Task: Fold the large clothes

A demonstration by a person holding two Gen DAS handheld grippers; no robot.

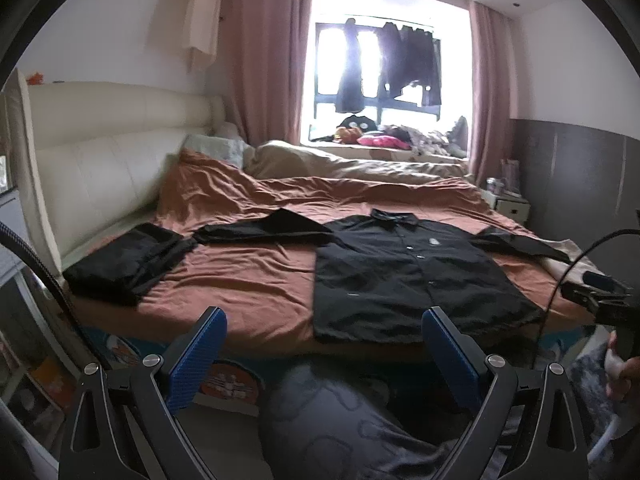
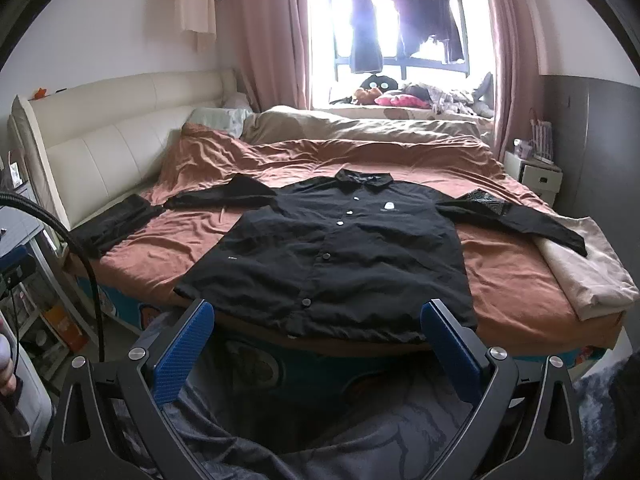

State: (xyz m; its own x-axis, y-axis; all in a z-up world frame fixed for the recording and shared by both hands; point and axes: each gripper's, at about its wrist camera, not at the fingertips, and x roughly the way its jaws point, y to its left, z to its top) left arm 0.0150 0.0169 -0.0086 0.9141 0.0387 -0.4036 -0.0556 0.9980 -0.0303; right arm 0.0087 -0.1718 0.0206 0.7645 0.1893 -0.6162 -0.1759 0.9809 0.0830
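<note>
A black button-front long-sleeved shirt lies face up, sleeves spread, on the rust-orange bedsheet, its hem at the near edge of the bed. Left of the shirt, one folded black garment lies on the sheet near the cream padded headboard; right of it, past the sleeve's cuff, sits one folded beige blanket. Nothing lies between the tools and the shirt. Two blue-padded grippers, left gripper and right gripper, hover short of the hem, jaws spread wide, both empty.
</note>
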